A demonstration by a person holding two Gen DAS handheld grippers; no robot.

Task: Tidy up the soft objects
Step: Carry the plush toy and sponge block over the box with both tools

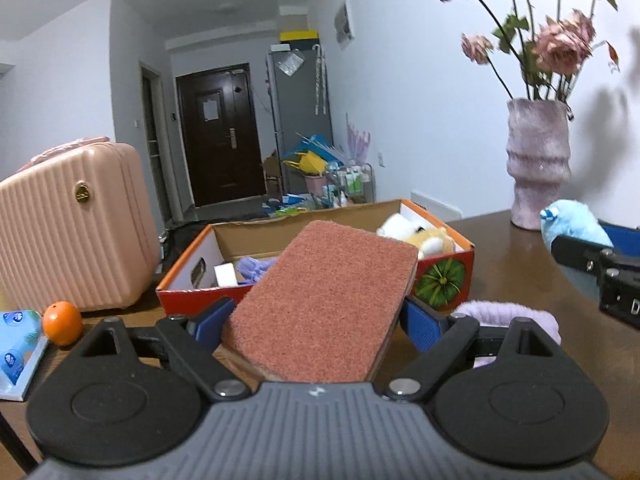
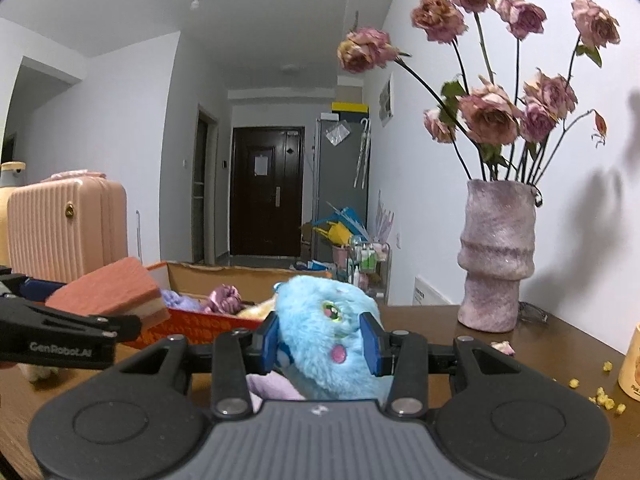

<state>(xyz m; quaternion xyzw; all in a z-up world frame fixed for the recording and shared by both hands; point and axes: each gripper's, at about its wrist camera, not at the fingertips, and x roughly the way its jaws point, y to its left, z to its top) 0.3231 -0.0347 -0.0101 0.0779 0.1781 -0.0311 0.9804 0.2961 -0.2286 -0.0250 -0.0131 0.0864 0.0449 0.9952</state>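
Note:
My left gripper (image 1: 316, 320) is shut on a red-brown sponge (image 1: 324, 300), which lies flat between the blue pads and reaches forward over the near wall of an open cardboard box (image 1: 444, 280). The sponge (image 2: 108, 292) and left gripper (image 2: 72, 332) also show at the left of the right wrist view. My right gripper (image 2: 322, 340) is shut on a fluffy light-blue plush toy (image 2: 328, 320), held above the brown table. That plush (image 1: 572, 224) appears at the right in the left wrist view. Inside the box lie a white and yellow plush (image 1: 416, 232) and a purple cloth (image 1: 256, 268).
A pale purple soft item (image 1: 508, 316) lies on the table (image 1: 520, 248) under my left gripper. A vase of dried roses (image 2: 496, 256) stands at the right by the wall. A pink suitcase (image 1: 72, 228), an orange (image 1: 62, 322) and a tissue pack (image 1: 16, 336) sit left.

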